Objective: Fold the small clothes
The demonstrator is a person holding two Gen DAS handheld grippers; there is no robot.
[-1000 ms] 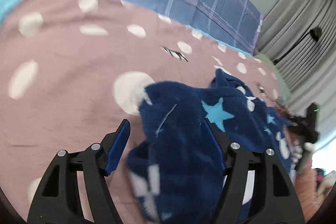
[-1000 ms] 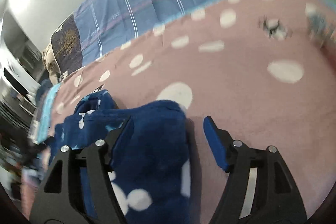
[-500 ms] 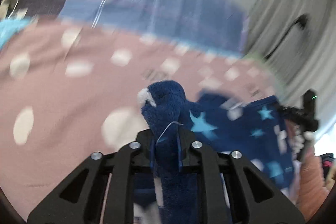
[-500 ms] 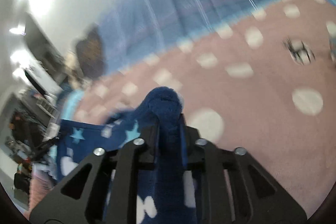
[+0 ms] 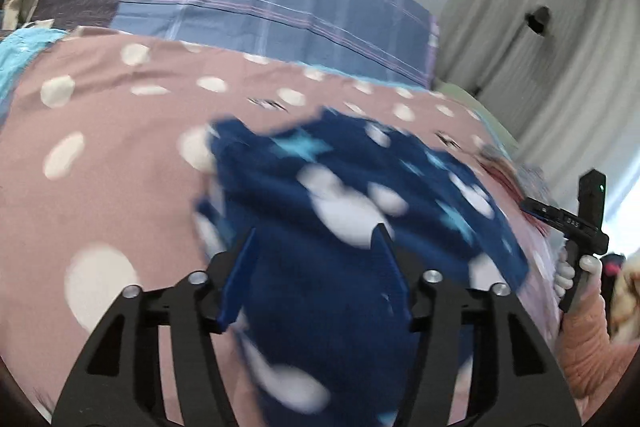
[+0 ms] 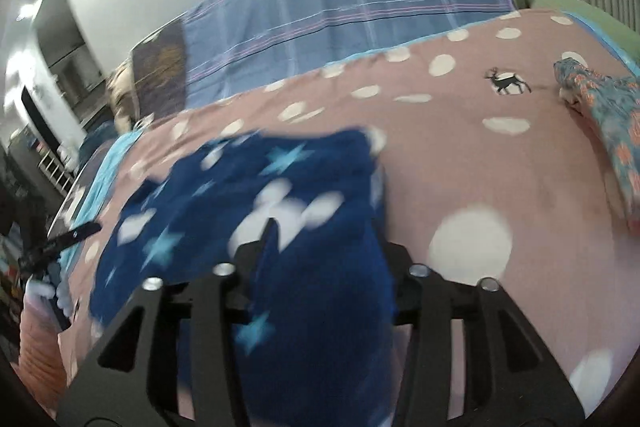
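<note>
Navy star garment (image 5: 360, 195) lies on dotted pink bed (image 5: 100, 131), blurred. Left tongs (image 5: 316, 267) parted, cloth between fingers, gripping nothing. Right tongs (image 6: 324, 255) partly cloth-covered, spread unclear. Floral cloth (image 6: 608, 115) well apart; plaid pillow (image 5: 260, 11) behind.

A small navy fleece garment (image 5: 352, 195), printed with pale blue stars and white blobs, is spread loosely on the pink spotted bed cover (image 5: 100, 163). Its near edge is bunched and blurred. A patterned teal and orange garment (image 6: 608, 115) lies apart, crumpled.
</note>
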